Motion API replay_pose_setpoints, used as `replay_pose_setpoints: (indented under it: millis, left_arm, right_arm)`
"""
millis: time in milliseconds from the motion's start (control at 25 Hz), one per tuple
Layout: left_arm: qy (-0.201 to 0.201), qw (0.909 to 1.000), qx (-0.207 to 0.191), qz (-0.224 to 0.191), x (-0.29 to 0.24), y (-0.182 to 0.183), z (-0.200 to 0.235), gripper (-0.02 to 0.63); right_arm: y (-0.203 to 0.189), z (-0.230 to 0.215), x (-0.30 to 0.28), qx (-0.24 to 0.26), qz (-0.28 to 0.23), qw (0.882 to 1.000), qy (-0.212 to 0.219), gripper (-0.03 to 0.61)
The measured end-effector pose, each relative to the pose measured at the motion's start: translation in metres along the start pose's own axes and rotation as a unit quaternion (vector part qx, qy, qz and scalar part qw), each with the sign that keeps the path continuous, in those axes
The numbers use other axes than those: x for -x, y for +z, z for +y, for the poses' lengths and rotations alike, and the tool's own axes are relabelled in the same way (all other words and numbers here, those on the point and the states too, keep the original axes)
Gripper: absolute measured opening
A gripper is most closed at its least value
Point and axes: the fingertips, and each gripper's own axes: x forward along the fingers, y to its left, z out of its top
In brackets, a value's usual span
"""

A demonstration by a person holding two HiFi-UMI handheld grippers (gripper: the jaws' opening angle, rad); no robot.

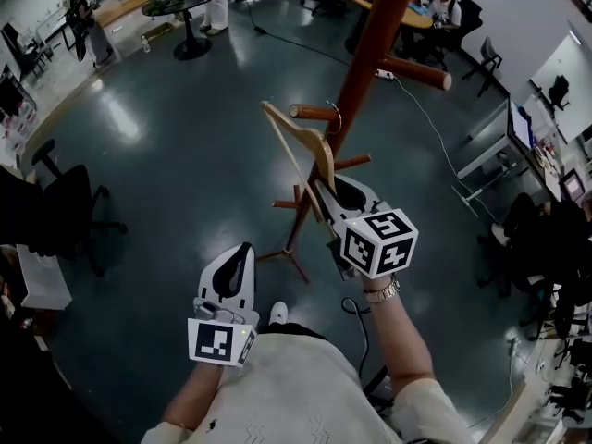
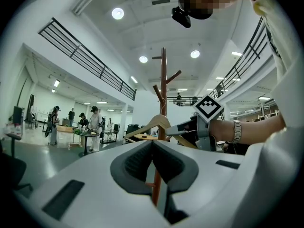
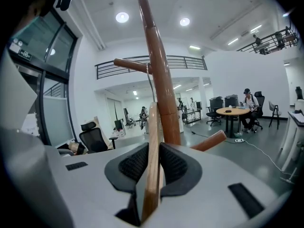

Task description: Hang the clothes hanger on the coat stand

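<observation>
A brown wooden coat stand (image 1: 370,49) rises from the floor, with short pegs sticking out of its pole. My right gripper (image 1: 326,192) is shut on one arm of a light wooden hanger (image 1: 294,146). The hanger's metal hook (image 1: 335,118) sits at a peg (image 1: 313,112) close to the pole; I cannot tell if it rests on it. In the right gripper view the hanger (image 3: 152,175) runs up between the jaws of the right gripper (image 3: 153,146) toward the pole (image 3: 159,80) and the peg (image 3: 130,64). My left gripper (image 1: 242,250) hangs lower left, shut and holding nothing. From the left gripper (image 2: 152,144) I see the hanger (image 2: 154,123) and the stand (image 2: 163,80).
The stand's feet (image 1: 287,257) spread on the dark floor just ahead. A black office chair (image 1: 74,202) stands at left and desks with monitors (image 1: 518,128) at right. A cable (image 1: 435,128) trails over the floor. People stand at round tables (image 1: 185,3) in the back.
</observation>
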Motion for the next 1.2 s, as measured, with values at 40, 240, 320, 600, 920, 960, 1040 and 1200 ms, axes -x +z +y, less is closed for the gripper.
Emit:
replay_pose_setpoints:
  millis: [40, 240, 320, 600, 920, 960, 1040, 1200]
  left_arm:
    - [0.000, 1.0000, 0.000, -0.001, 0.000, 0.000, -0.001, 0.012]
    - [-0.003, 1.0000, -0.006, 0.001, 0.000, -0.003, -0.006, 0.012]
    - [-0.003, 1.0000, -0.009, 0.002, 0.000, -0.004, -0.007, 0.012]
    - [-0.010, 0.9998, -0.012, -0.008, -0.002, 0.002, -0.013, 0.012]
    - [-0.012, 0.9998, -0.017, -0.001, -0.001, -0.001, -0.013, 0.012]
    - [-0.011, 0.9998, -0.017, 0.000, -0.002, -0.002, -0.013, 0.012]
    - [-0.010, 0.9998, -0.018, 0.003, -0.003, -0.004, -0.012, 0.012]
    - [-0.009, 0.9998, -0.018, 0.006, -0.005, -0.010, -0.019, 0.012]
  right_arm:
    - [0.001, 0.001, 0.000, 0.002, -0.003, 1.000, 0.003, 0.069]
    - [0.006, 0.004, 0.007, 0.025, -0.018, 1.000, 0.001, 0.069]
    - [0.009, 0.004, 0.015, 0.055, -0.023, 0.998, -0.020, 0.071]
    - [0.019, 0.009, 0.043, 0.131, -0.043, 0.987, -0.084, 0.071]
    - [0.019, 0.013, 0.089, 0.048, -0.135, 0.981, -0.128, 0.069]
    - [0.015, 0.017, 0.093, 0.049, -0.140, 0.981, -0.124, 0.069]
    - [0.004, 0.029, 0.095, 0.074, -0.136, 0.982, -0.111, 0.069]
    - [-0.015, 0.059, 0.095, 0.109, -0.131, 0.983, -0.073, 0.069]
